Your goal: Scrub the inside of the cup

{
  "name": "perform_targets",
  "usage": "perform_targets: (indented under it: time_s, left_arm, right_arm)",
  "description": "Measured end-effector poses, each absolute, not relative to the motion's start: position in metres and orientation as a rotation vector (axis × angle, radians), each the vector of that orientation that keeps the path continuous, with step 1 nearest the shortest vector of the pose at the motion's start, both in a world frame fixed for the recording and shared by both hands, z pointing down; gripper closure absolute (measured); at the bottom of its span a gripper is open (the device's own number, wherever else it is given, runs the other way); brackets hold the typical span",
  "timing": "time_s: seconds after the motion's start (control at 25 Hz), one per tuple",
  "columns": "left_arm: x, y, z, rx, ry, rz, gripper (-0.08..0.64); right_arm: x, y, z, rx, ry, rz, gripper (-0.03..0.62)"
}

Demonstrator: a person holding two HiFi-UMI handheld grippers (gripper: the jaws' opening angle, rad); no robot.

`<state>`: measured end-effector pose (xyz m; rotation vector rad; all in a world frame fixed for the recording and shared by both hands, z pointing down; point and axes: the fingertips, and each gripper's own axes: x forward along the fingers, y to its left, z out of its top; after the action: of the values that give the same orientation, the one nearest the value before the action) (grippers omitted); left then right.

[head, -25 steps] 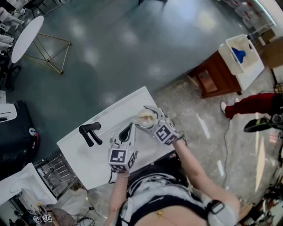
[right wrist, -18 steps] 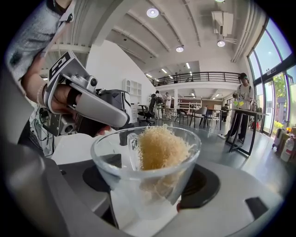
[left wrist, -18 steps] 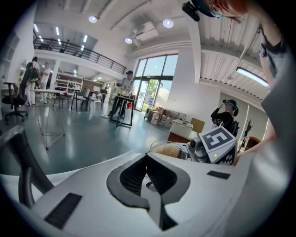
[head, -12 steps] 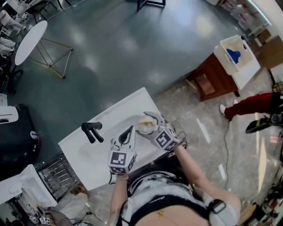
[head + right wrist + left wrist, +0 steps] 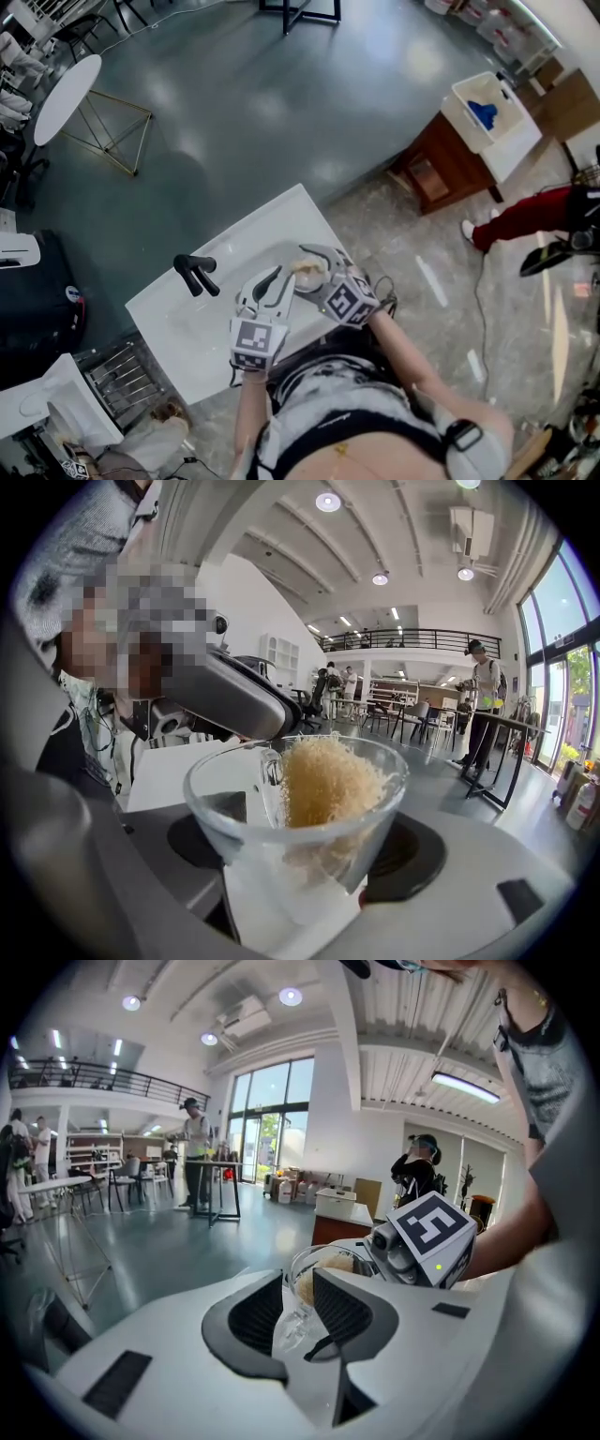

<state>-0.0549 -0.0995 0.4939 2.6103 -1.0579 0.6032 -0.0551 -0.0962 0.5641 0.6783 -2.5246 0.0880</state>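
- The person's right forearm reaches from the near edge toward the white table, and both grippers meet over the table's near right part.
- The left gripper has its jaws almost together. The black pads pinch what looks like the pale yellow scrubber at the cup's rim. The clear glass wall also runs through the narrow gap, so the two are hard to separate there.
- The right gripper has its jaws spread about as wide as the glass cup, with one black pad against each side of the cup's lower body.
- The cup is clear, wide at the mouth and narrower at the base, and it has a glass handle. It sits between the right jaws, just right of the left gripper's tips.
- The scrubber stands inside the cup as a fibrous wad, and its top rises slightly above the rim.
- To the left on the table, well apart from the grippers, lies a black two-armed object.
- Beyond the table spreads a glossy grey floor.
- Far left stands a round white table on thin gold wire legs.
- Far right is a wooden cabinet carrying a white tub with a blue item inside. Near it a red-trousered leg stretches across the pale tiles.
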Motion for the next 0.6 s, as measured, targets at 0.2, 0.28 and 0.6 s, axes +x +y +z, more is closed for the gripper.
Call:
perform_targets:
  time_s: [0.2, 0.28, 0.6]
  left_arm:
    - [-0.045, -0.088, 0.492, 2.685, -0.984, 0.735, 0.355]
    - [-0.040, -0.084, 0.497, 2.702, -0.941, 0.803, 0.330]
    - [-0.030, -0.073, 0.513, 2.765, -0.782, 1.138, 0.318]
  right_arm:
    - [-0.059, -0.080, 0.564, 0.622, -2.502, 0.042, 0.192]
    - [-0.062, -0.073, 0.563, 0.592, -2.502, 0.027, 0.192]
    - [-0.080, -0.053, 0.560, 0.497, -2.502, -0.027, 0.190]
